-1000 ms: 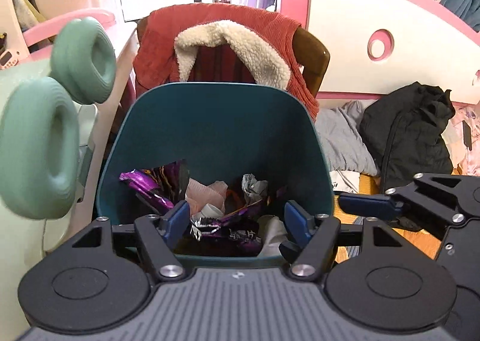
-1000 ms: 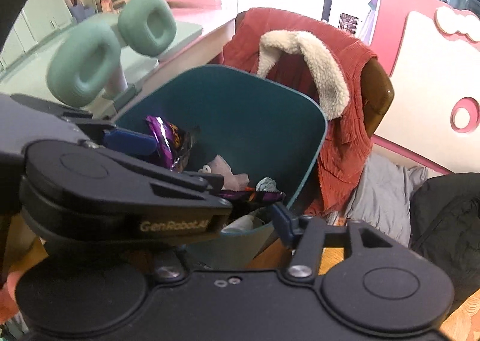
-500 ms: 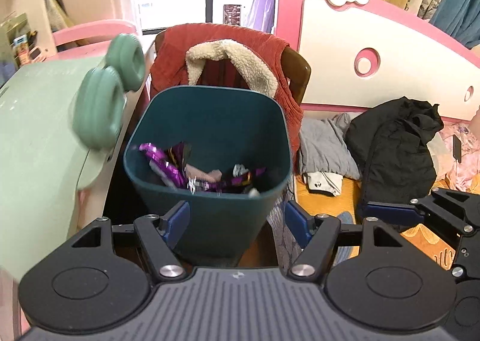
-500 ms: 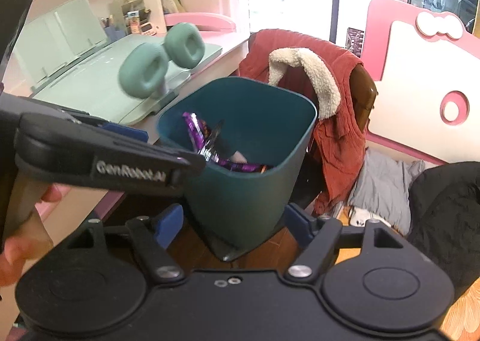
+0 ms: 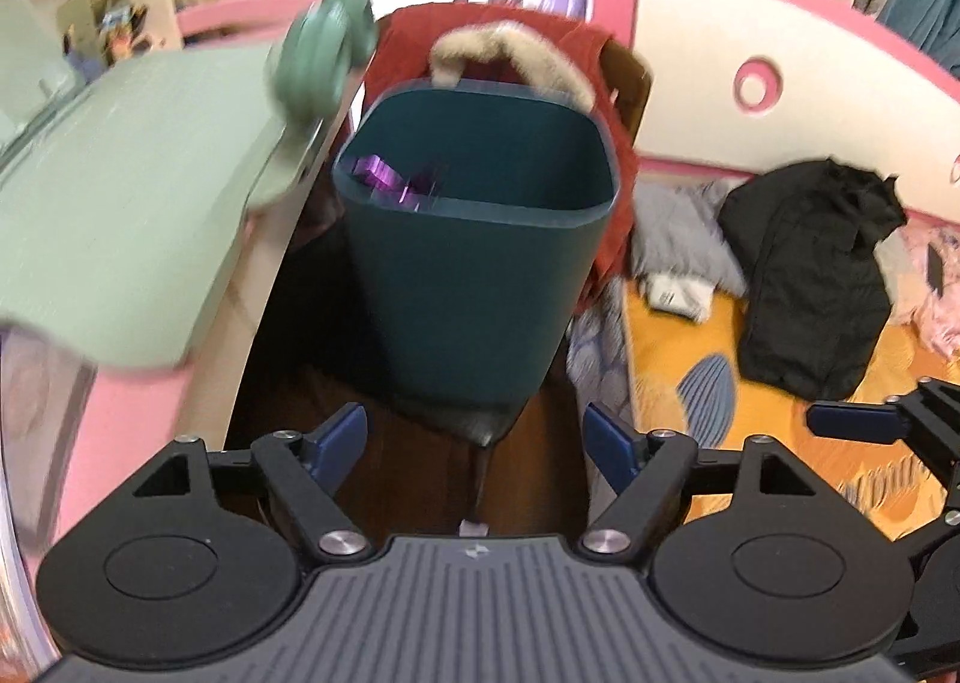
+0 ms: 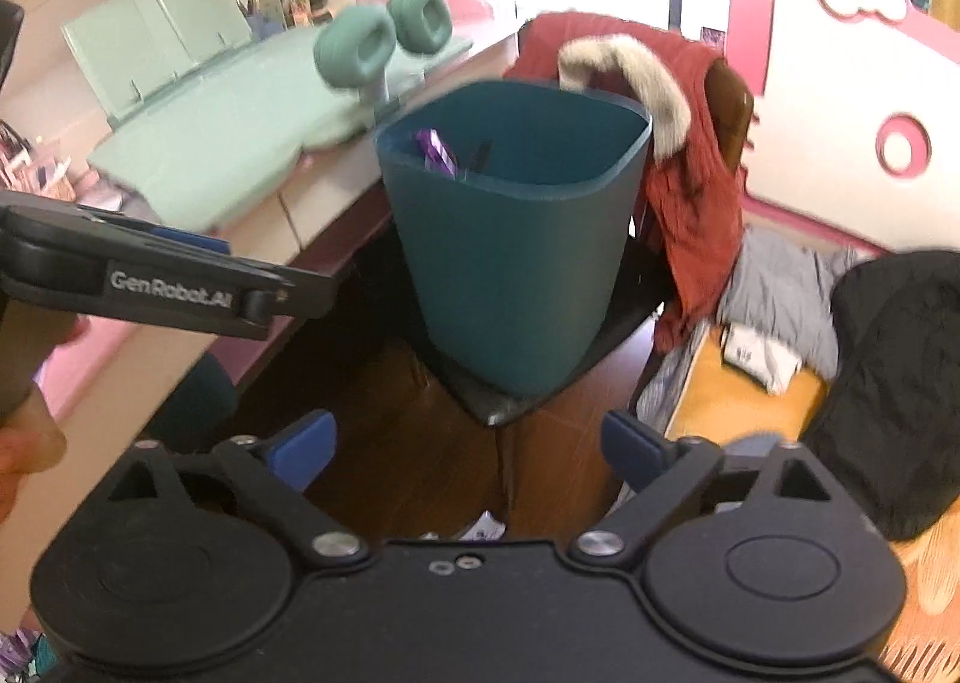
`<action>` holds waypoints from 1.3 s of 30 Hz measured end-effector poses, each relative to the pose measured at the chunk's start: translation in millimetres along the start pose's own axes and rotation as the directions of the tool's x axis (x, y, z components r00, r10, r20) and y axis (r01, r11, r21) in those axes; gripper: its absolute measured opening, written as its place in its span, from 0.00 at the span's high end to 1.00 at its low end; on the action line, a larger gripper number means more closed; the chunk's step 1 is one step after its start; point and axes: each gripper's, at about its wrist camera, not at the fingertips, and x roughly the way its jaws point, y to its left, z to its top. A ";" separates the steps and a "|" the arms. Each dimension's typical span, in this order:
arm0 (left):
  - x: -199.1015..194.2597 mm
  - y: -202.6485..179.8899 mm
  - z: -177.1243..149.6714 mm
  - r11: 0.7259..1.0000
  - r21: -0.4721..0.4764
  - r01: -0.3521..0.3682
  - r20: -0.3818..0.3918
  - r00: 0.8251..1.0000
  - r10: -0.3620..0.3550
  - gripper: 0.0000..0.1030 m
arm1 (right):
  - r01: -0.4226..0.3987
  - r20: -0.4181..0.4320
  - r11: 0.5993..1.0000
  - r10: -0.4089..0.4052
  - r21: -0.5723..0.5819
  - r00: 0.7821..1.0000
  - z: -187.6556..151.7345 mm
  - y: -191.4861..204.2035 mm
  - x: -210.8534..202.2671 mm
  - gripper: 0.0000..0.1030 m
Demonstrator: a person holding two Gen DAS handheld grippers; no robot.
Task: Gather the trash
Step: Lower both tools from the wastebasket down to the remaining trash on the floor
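Trash, chiefly a purple foil wrapper (image 5: pixel 384 182) with other scraps hidden below it, lies inside the teal bin (image 5: pixel 480 287), poking up just under the bin's rim on the side nearest the pale green counter (image 5: pixel 132 191). Such wrappers look light, thin and crinkly, likely slippery, so a pinch on a folded edge would probably hold best; loose pieces are too blurred to tell. The bin seems stiff plastic, light, best taken by its rim. It stands on a dark chair seat (image 6: pixel 540 383), in front of a red fleece-collared jacket (image 6: pixel 690 143) draped over the chair back. Beside the bin, the counter edge carries two green padded rings (image 6: pixel 384 41) on a post, which could crowd a reach from that side. Beyond the bin on the other side, a bed holds a black jacket (image 5: pixel 822 263) and grey clothes (image 5: pixel 678 233). The left gripper (image 5: pixel 477 440) has its fingers apart, having just been opening, nothing between them. The right gripper (image 6: pixel 468 449) likewise has just been opening, fingers wide and empty
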 end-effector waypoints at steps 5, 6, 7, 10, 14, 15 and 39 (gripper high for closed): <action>36.2 21.1 -49.5 0.999 -0.033 -0.002 -0.097 0.995 -0.001 0.21 | 0.007 -0.091 0.998 -0.001 0.060 0.996 -48.6 12.2 38.5 0.02; 43.3 23.5 -58.3 0.999 -0.035 -0.007 -0.108 0.994 0.003 0.20 | 0.009 -0.109 0.997 -0.002 0.070 0.994 -57.1 14.6 45.6 0.02; 52.6 27.2 -67.9 0.999 -0.044 -0.005 -0.126 0.992 -0.001 0.20 | 0.012 -0.129 0.996 -0.001 0.084 0.992 -67.7 17.3 54.4 0.02; 80.1 35.8 -94.2 0.996 -0.087 0.034 -0.179 0.983 -0.049 0.11 | 0.020 -0.163 0.994 -0.003 0.105 0.987 -97.9 25.3 75.7 0.02; 119.2 42.8 -128.6 0.993 -0.116 0.027 -0.221 0.974 -0.053 0.01 | 0.030 -0.209 0.989 0.001 0.145 0.978 -138.2 31.0 109.7 0.02; 130.5 44.7 -136.3 0.992 -0.125 0.026 -0.239 0.970 -0.055 0.01 | 0.032 -0.218 0.988 0.002 0.150 0.976 -146.9 32.4 118.0 0.02; 430.4 75.7 -348.2 0.980 -0.137 -0.142 -0.460 0.886 0.064 0.01 | 0.073 -0.447 0.940 0.089 0.333 0.890 -386.8 14.4 381.3 0.03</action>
